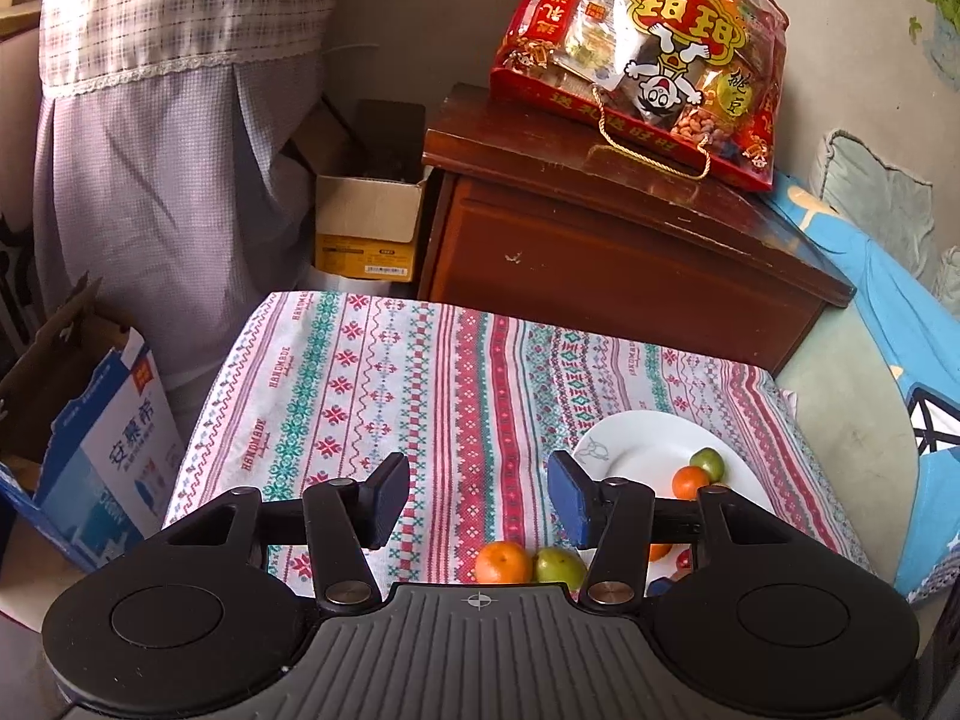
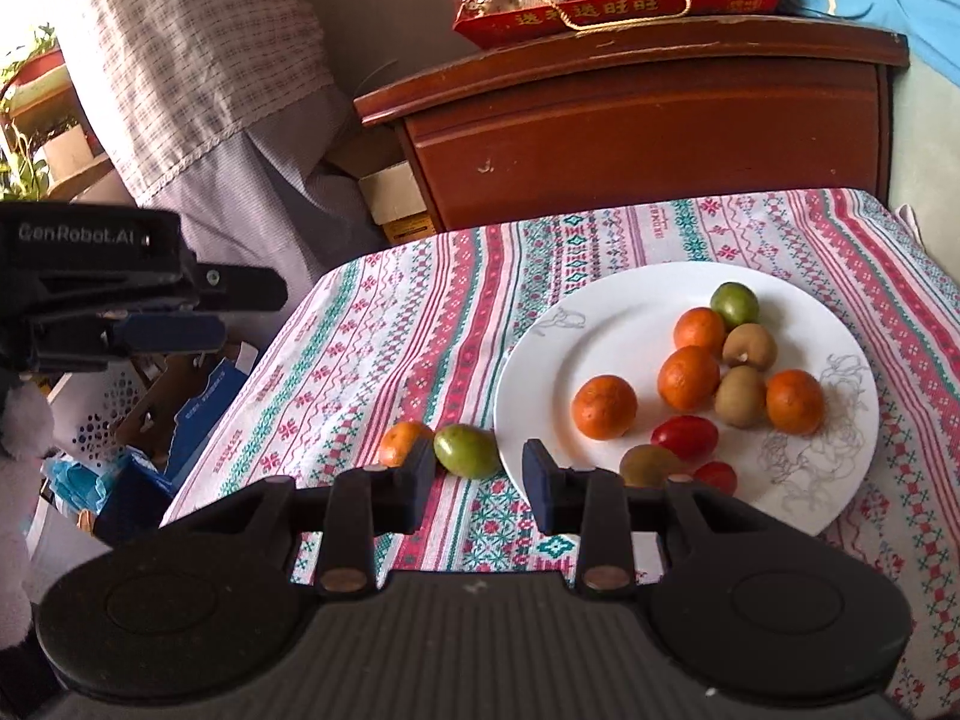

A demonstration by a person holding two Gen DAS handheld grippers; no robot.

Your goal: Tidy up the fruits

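I find two fruits off the white plate – a green fruit touching its near-left rim, a mandarin just beyond. Both small, round, smooth – likely to roll; I would pinch across the middle, gently. Left gripper moderately parted, empty; right gripper narrower, empty

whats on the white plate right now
On the round white plate: four orange mandarins, small brown and green fruits, and red cherry tomatoes. The right gripper covers the plate's near rim, so more could lie there.
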